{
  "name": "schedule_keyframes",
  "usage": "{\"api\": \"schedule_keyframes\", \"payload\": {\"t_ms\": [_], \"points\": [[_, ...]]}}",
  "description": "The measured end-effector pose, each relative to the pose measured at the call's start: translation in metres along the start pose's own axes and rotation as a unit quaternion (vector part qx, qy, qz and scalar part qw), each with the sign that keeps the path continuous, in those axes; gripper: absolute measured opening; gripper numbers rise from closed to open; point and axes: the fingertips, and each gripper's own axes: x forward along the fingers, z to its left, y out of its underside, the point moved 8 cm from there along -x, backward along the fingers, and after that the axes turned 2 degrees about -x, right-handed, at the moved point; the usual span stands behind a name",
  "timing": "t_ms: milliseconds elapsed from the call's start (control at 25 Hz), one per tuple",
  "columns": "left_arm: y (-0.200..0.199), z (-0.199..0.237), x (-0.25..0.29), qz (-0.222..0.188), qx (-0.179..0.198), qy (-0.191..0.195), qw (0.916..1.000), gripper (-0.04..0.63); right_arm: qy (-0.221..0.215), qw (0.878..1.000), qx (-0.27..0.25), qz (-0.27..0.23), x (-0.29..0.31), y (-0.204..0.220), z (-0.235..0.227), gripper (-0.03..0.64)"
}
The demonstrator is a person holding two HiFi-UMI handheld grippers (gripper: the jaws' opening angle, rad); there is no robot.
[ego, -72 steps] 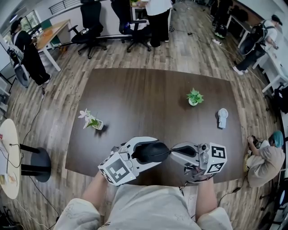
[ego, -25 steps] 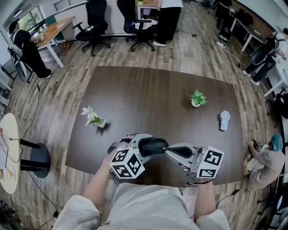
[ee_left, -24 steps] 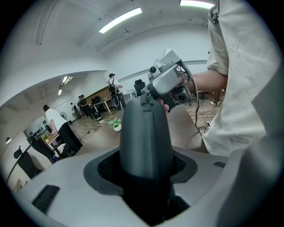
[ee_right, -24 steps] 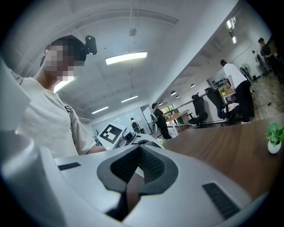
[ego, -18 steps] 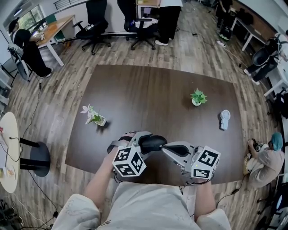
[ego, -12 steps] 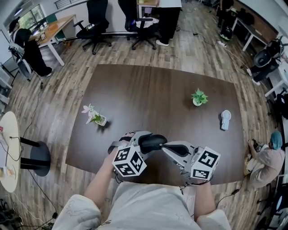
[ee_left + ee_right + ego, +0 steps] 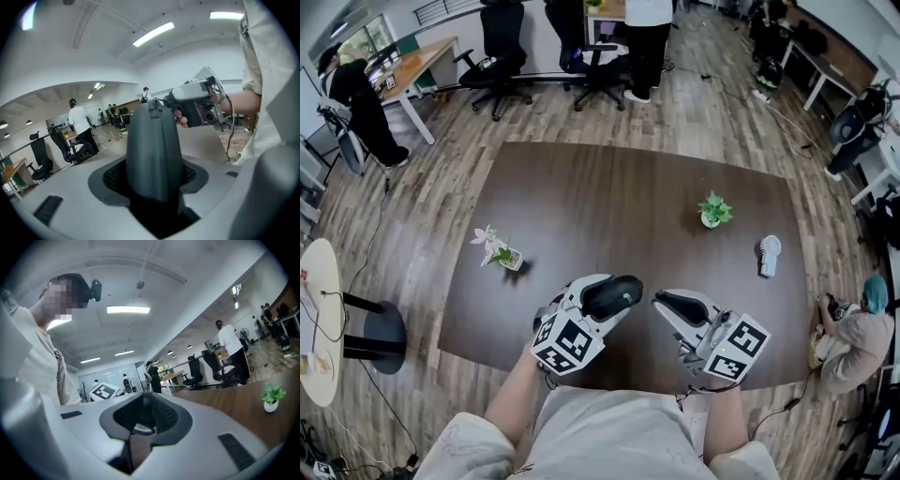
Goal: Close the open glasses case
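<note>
The black glasses case [image 7: 615, 292] looks closed and hangs over the near edge of the brown table [image 7: 609, 202]. My left gripper [image 7: 602, 302] is shut on it, with a white finger on each side. In the left gripper view the dark case [image 7: 152, 140] stands upright and fills the space between the jaws. My right gripper [image 7: 662, 301] is a short way right of the case and does not touch it. Its jaws are opening, with a narrow gap and nothing between them in the right gripper view [image 7: 139, 416].
On the table stand a white-flowered pot [image 7: 497, 251] at the left, a green potted plant [image 7: 711, 210] and a small white fan [image 7: 768, 253] at the right. Office chairs and standing people are beyond the far edge. A person [image 7: 859, 323] sits on the floor at the right.
My right gripper touched the case's right end before; it has drawn back to the right, leaving a gap. The left gripper has rolled, so the case now tilts up to the right.
</note>
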Motion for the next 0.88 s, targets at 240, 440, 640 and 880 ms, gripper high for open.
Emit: {"api": "schedule_keyframes", "payload": {"t_ms": [240, 440, 640, 880], "points": [[-0.02, 0.014, -0.015, -0.116, -0.058, -0.063, 0.9895, 0.262, 0.12, 0.991, -0.012, -0.054, -0.015, -0.017, -0.011, 0.051], [-0.031, 0.025, -0.032, -0.189, -0.085, -0.134, 0.9691, 0.262, 0.238, 0.967, -0.029, -0.087, -0.032, -0.03, -0.022, 0.046], [-0.035, 0.035, -0.045, -0.221, -0.116, -0.184, 0.9506, 0.264, 0.324, 0.94, -0.056, -0.091, -0.047, -0.034, -0.031, 0.035], [-0.033, 0.051, -0.056, -0.22, -0.141, -0.242, 0.9344, 0.264, 0.409, 0.903, -0.107, -0.078, -0.06, -0.039, -0.039, 0.026]]}}
